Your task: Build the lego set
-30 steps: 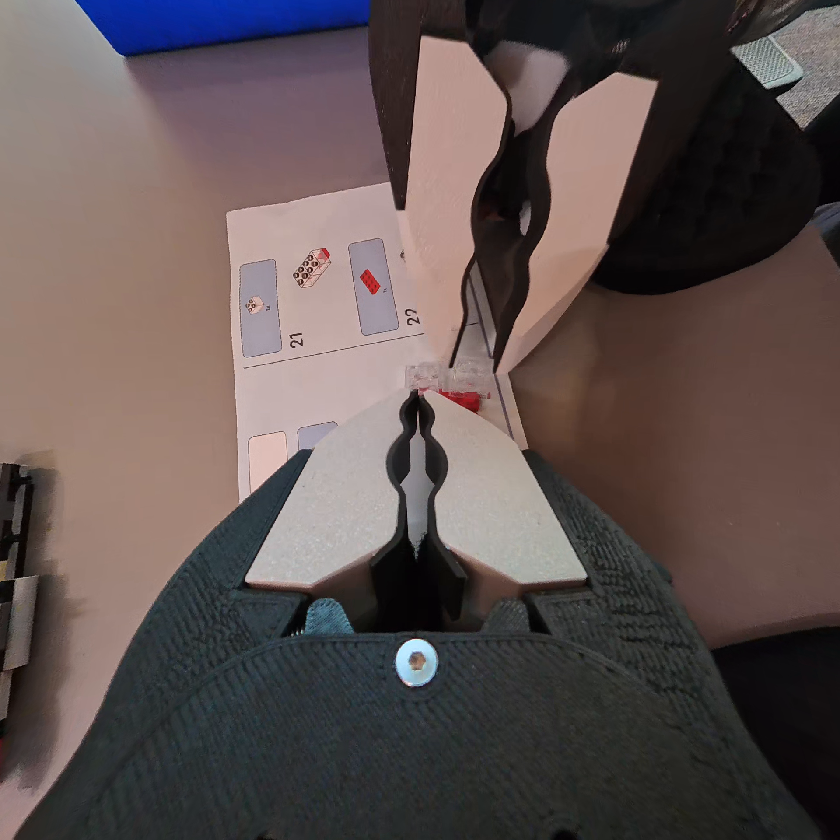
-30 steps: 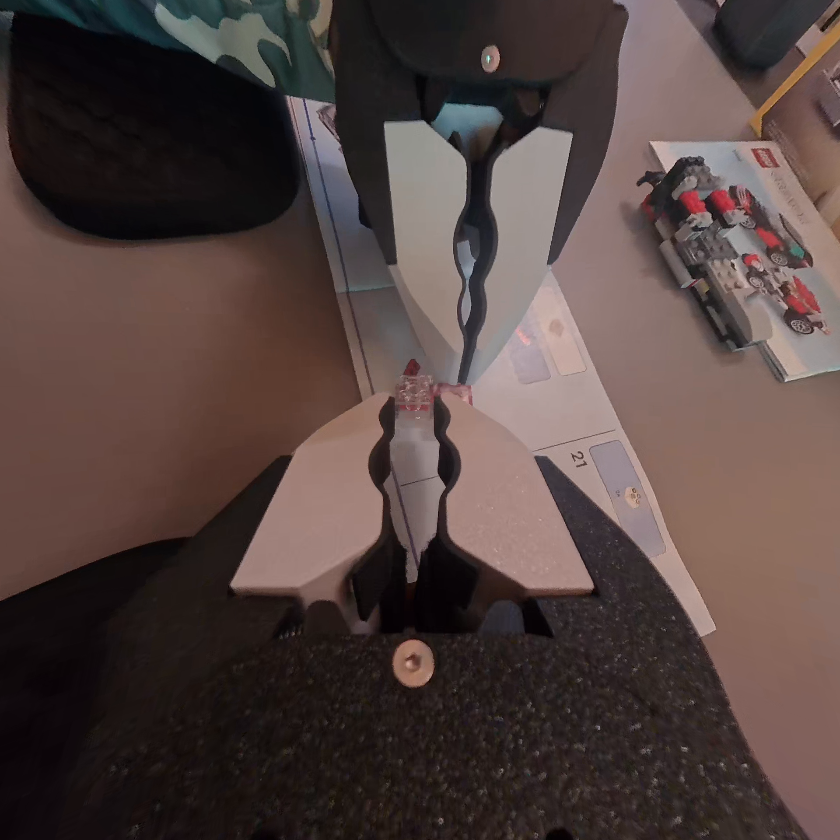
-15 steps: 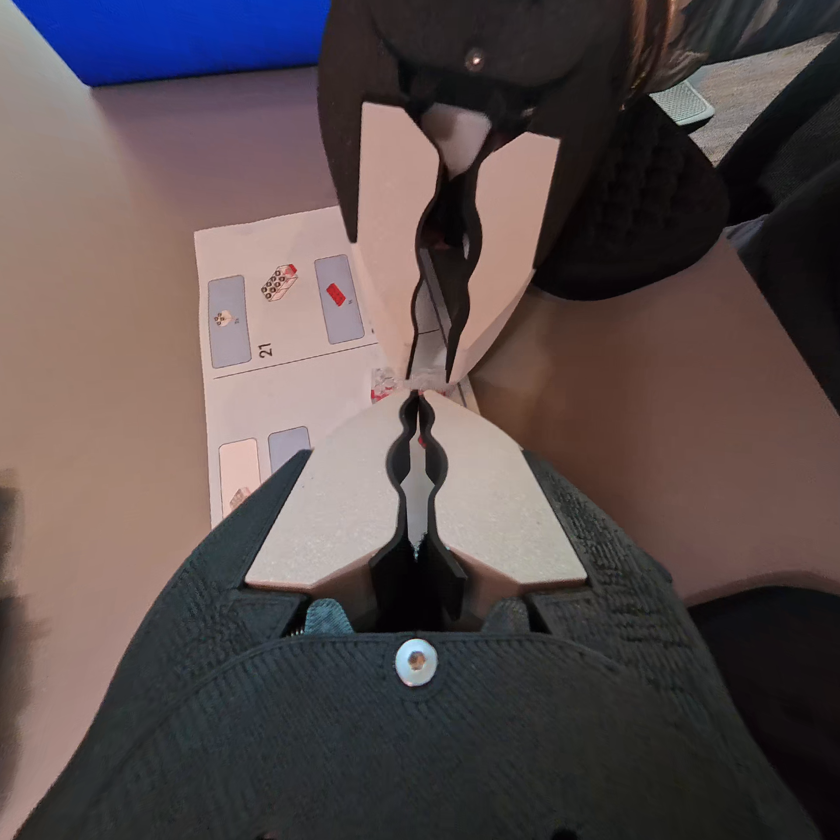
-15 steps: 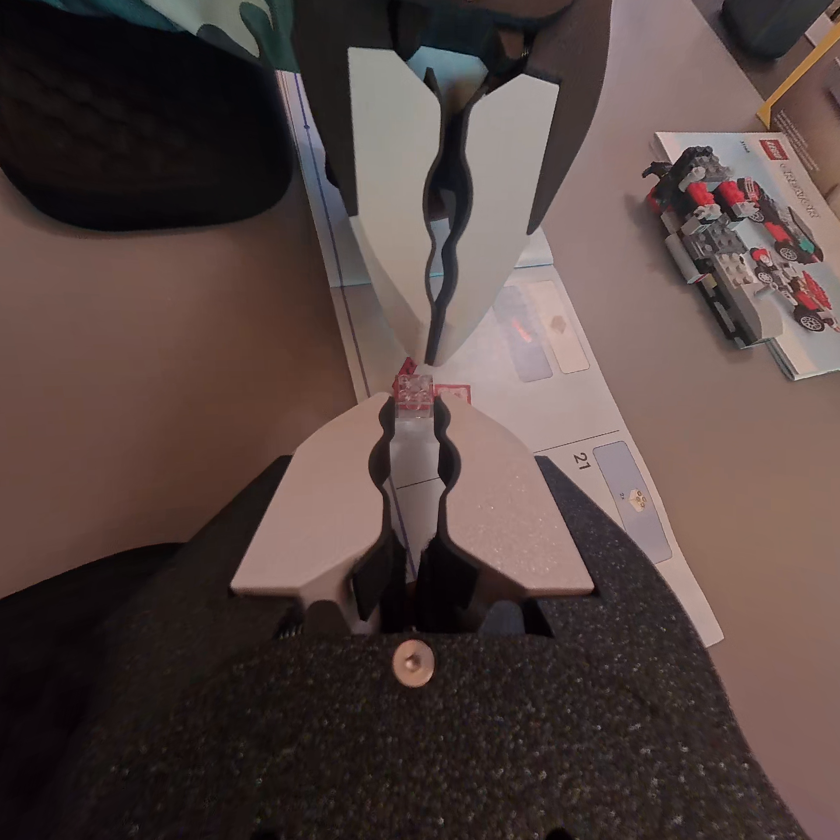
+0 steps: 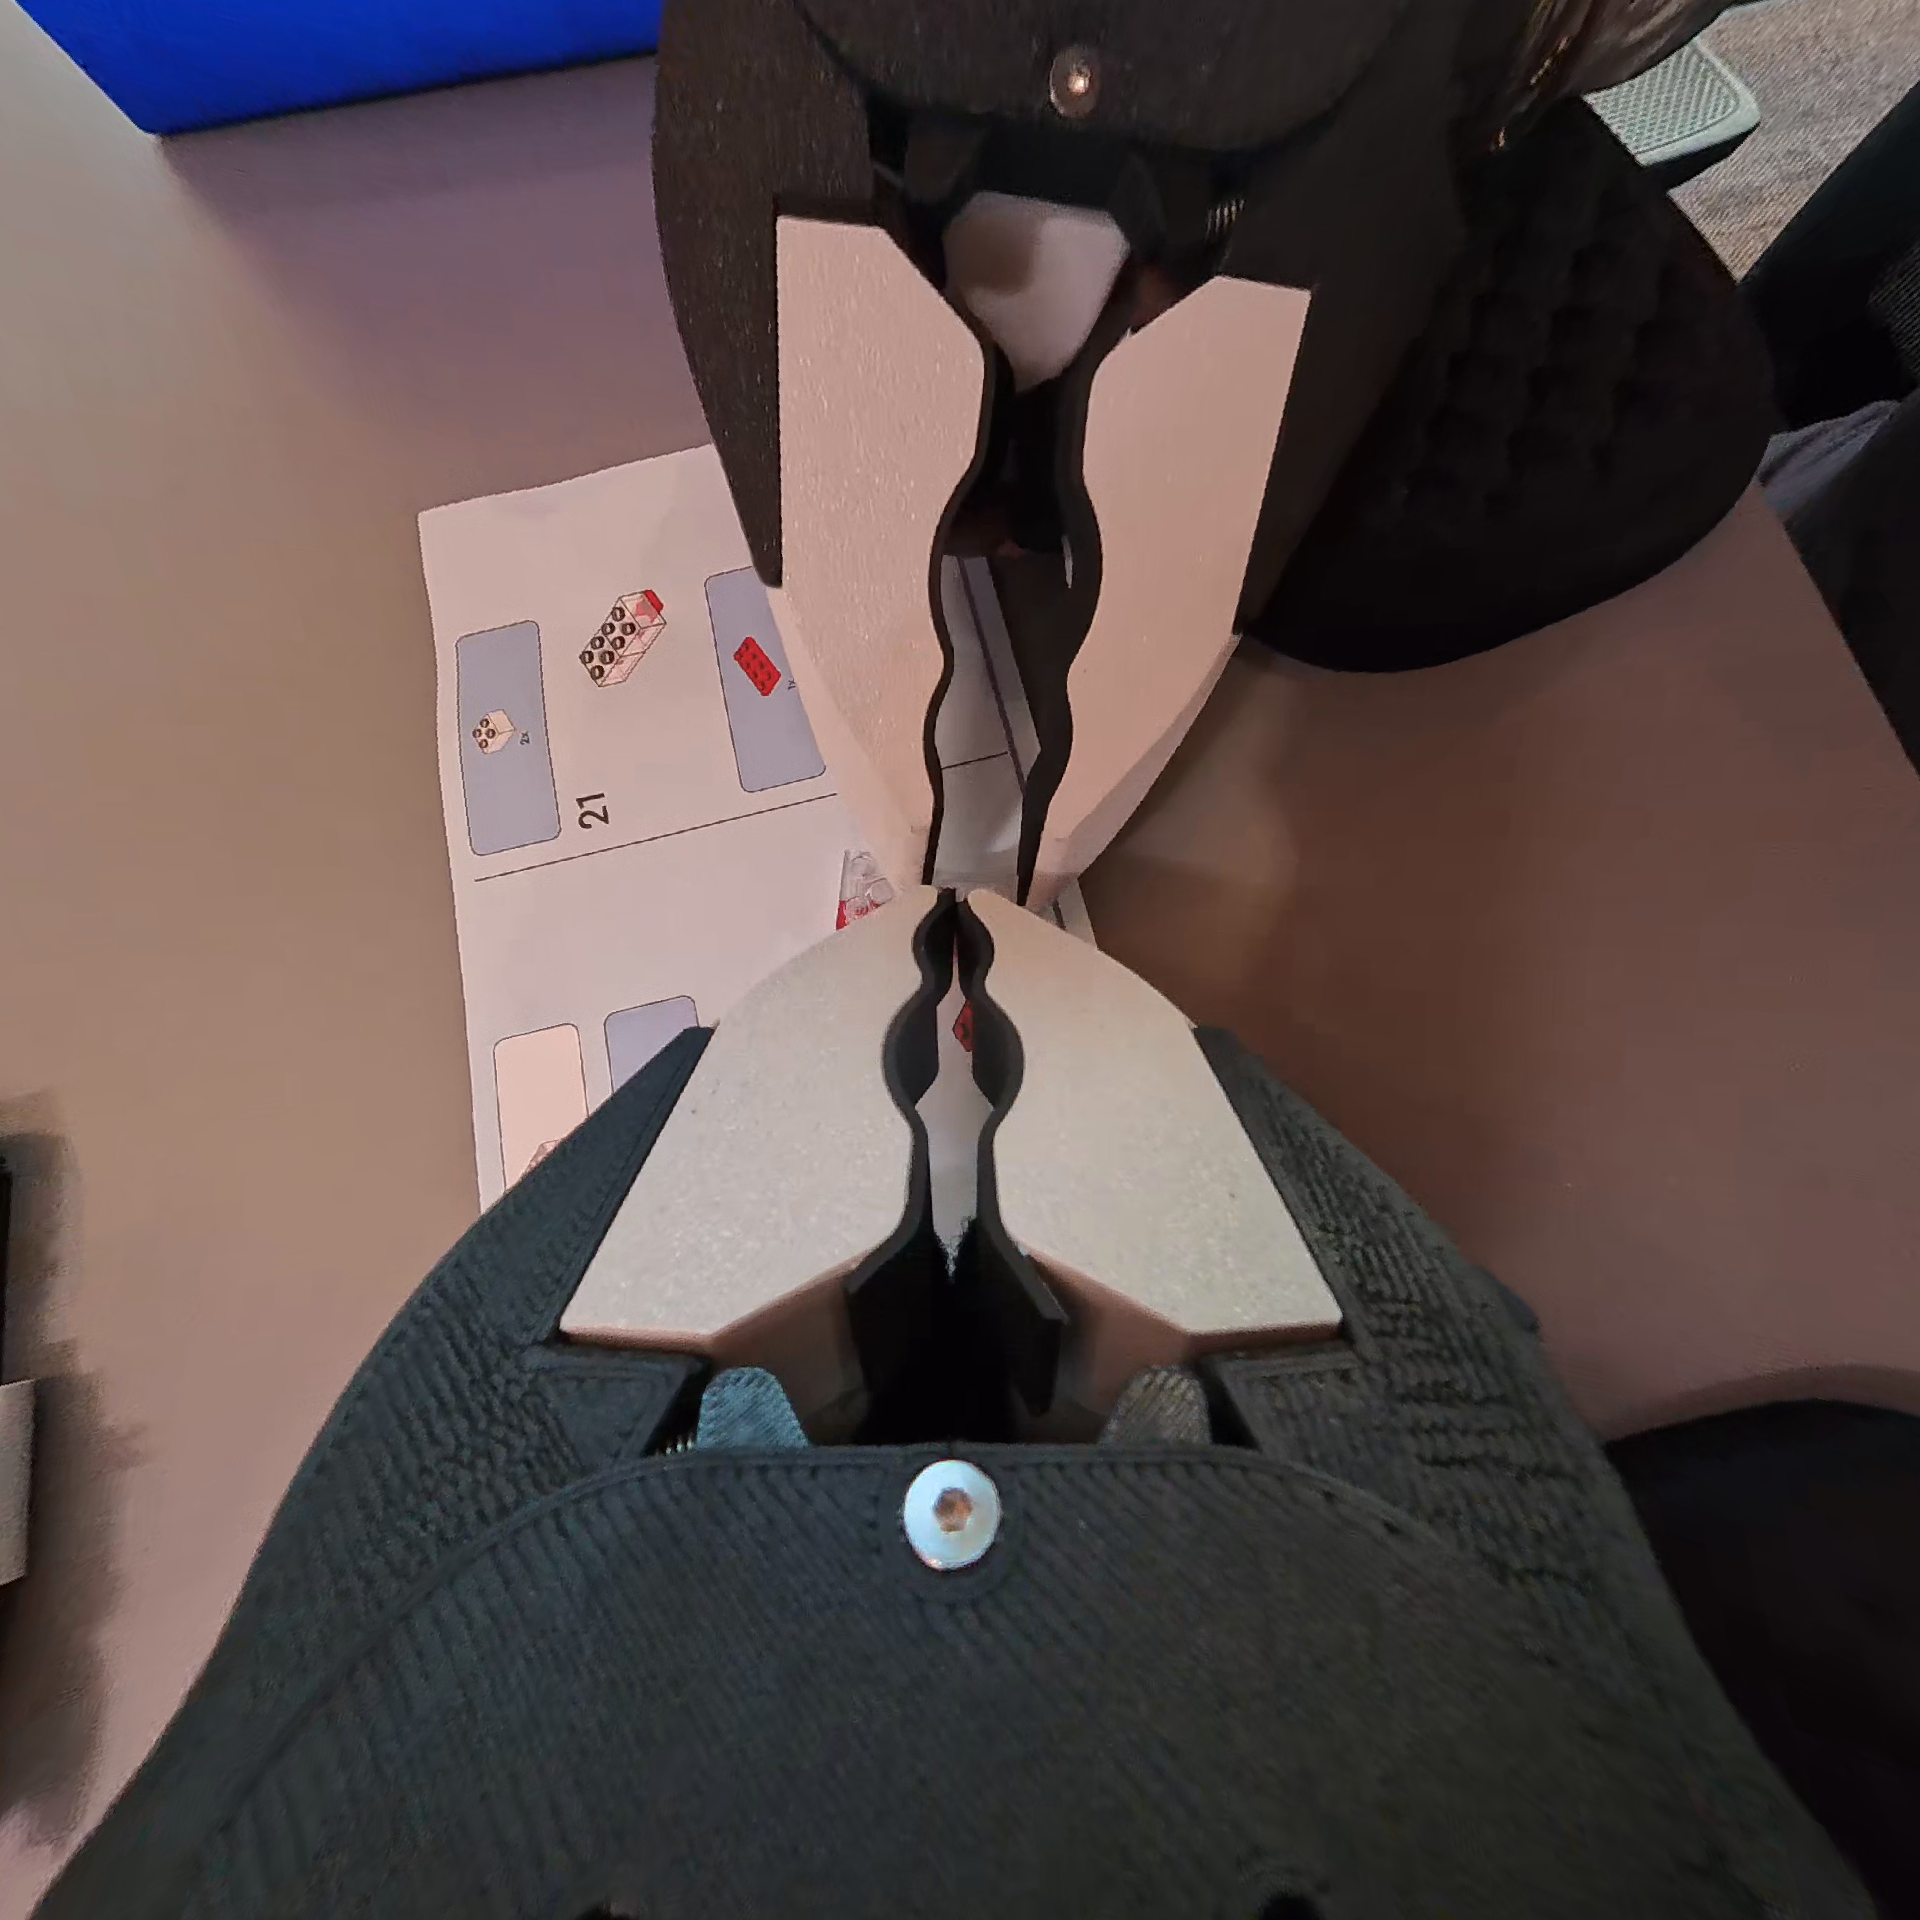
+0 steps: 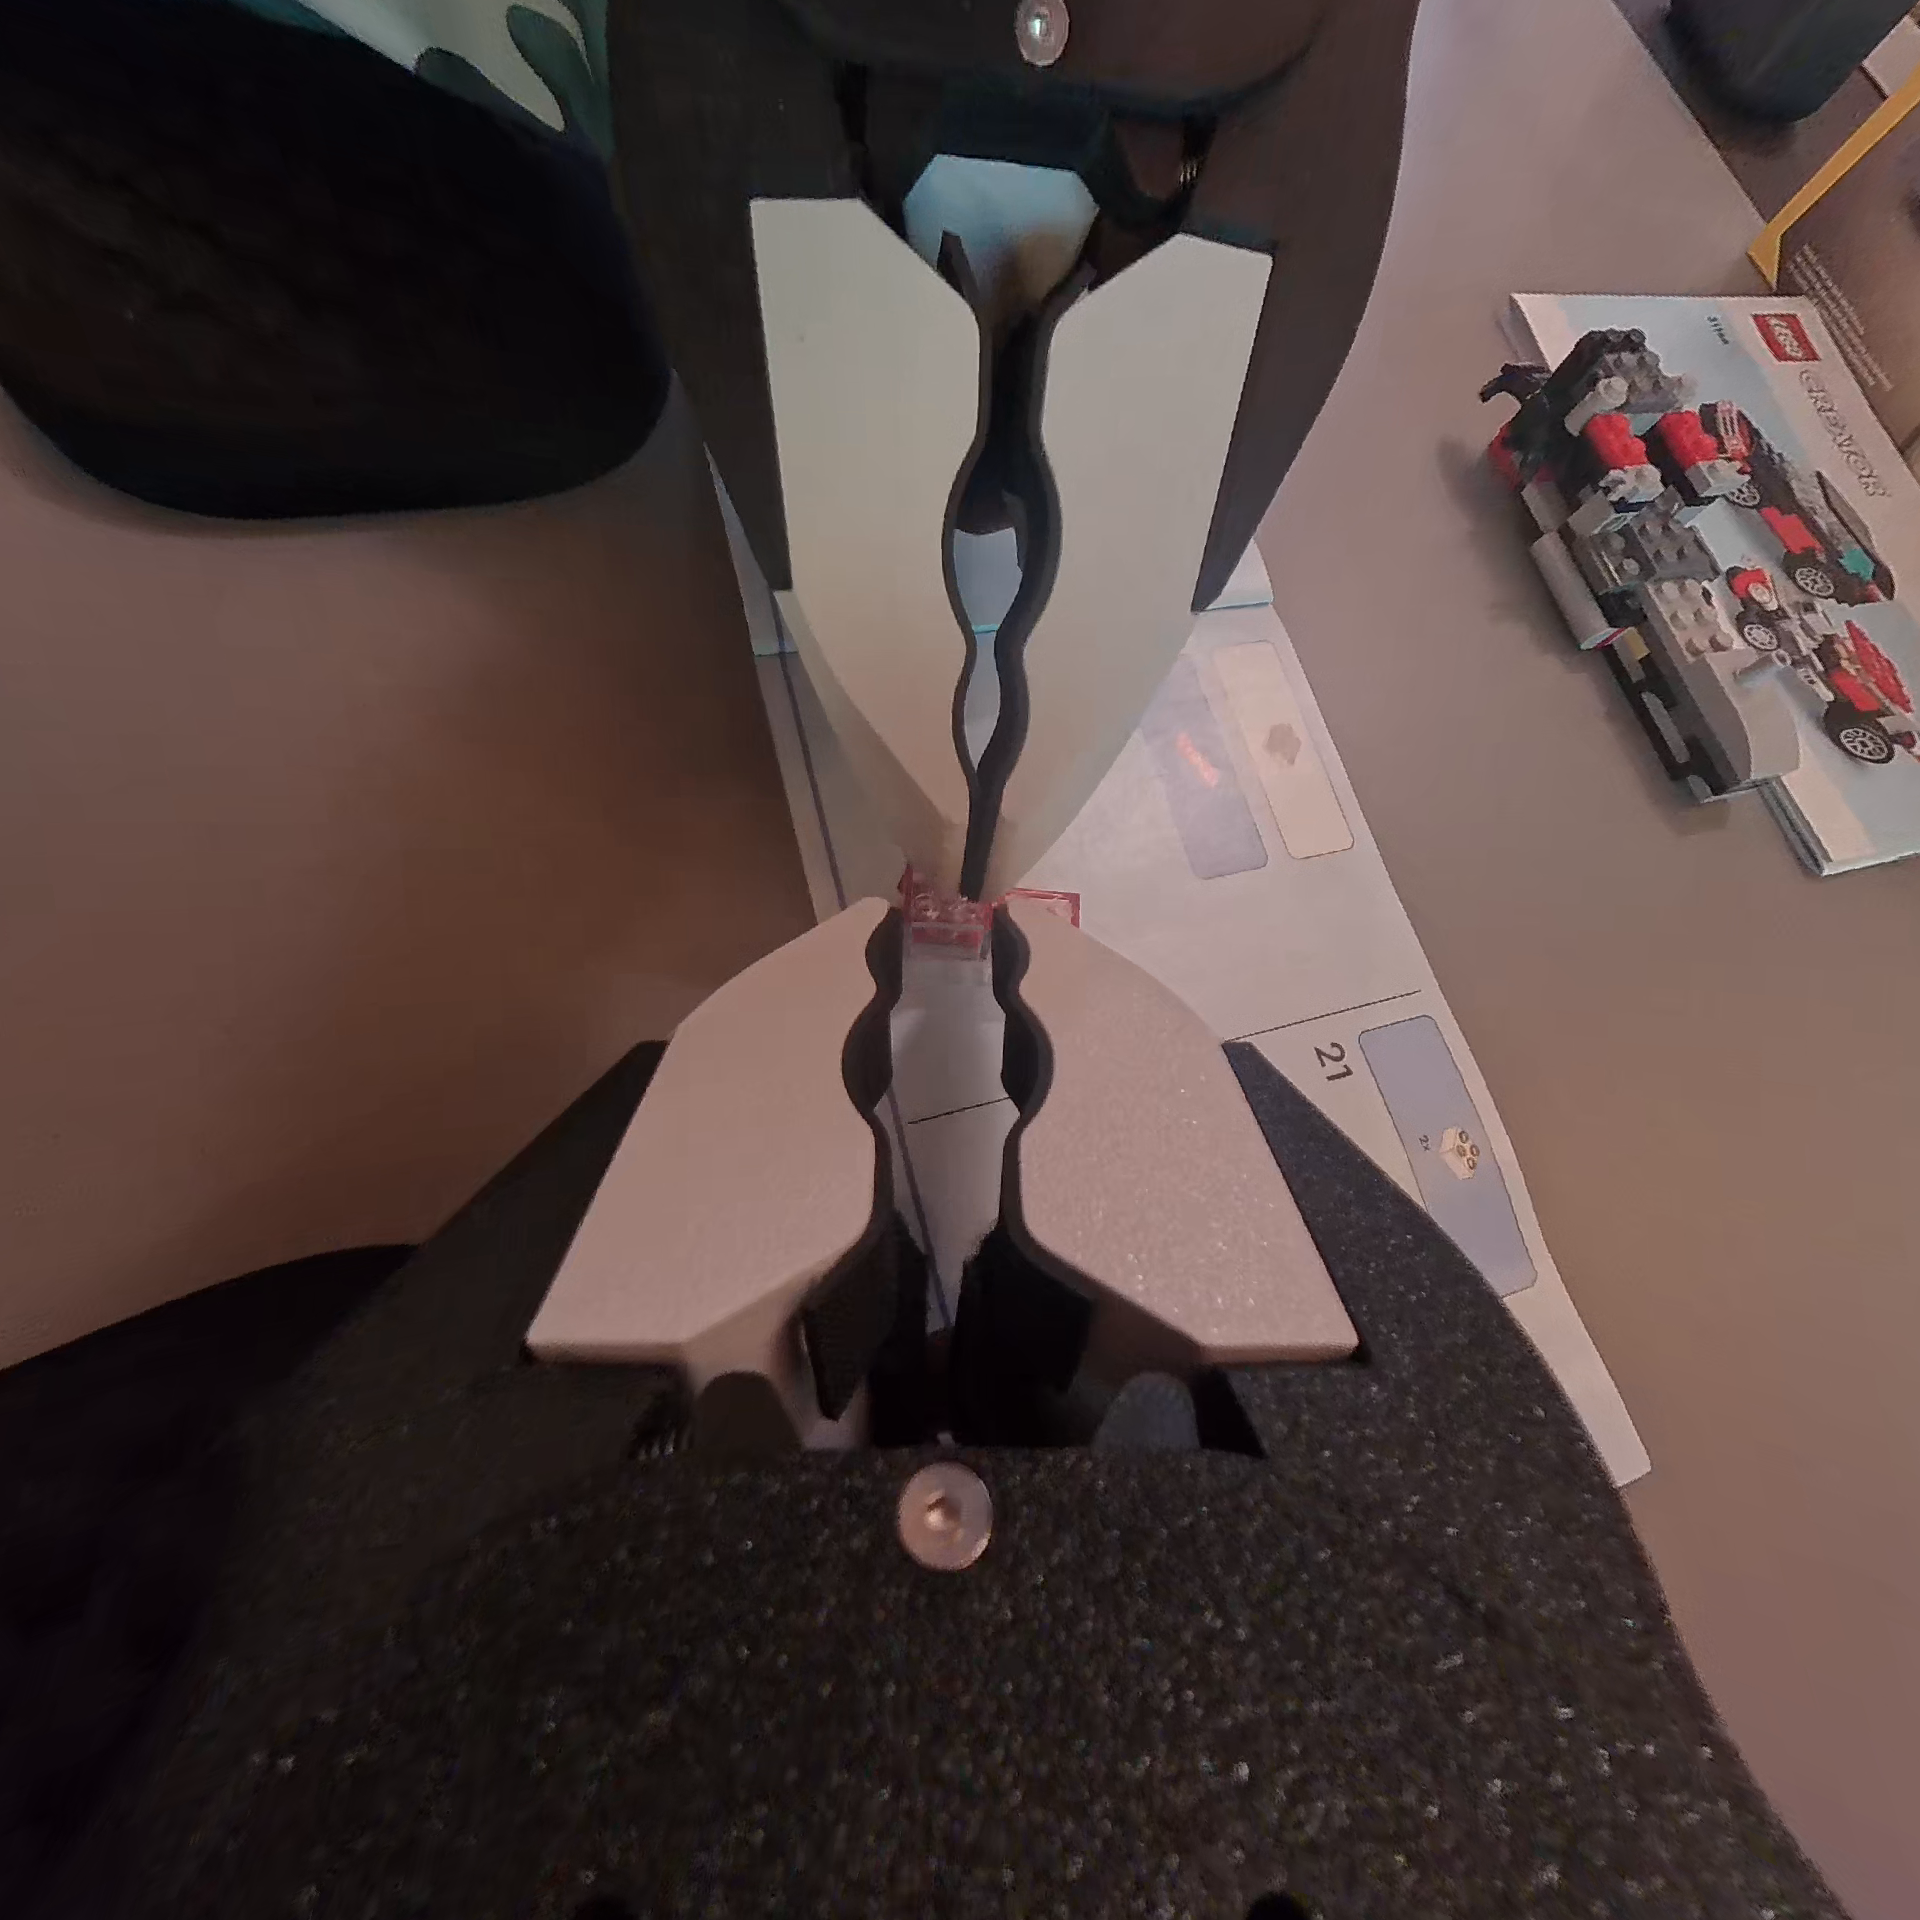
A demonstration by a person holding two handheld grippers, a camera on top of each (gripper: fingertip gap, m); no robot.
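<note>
Right wrist view: right gripper (image 6: pixel 940 920) fingers pinch a small clear brick (image 6: pixel 945 923) at their tips, above the instruction sheet (image 6: pixel 1299 914) on the counter (image 6: pixel 364 831). Left gripper (image 6: pixel 977 883) tips, nearly closed, touch the brick from the far side; whether they hold anything I cannot tell. Only this view shows the part-built red and grey car (image 6: pixel 1704 582) on a booklet (image 6: pixel 1849 821), right of the sheet. Left wrist view: brick mostly hidden; a blue panel (image 5: pixel 343 52) lies beyond the sheet.
</note>
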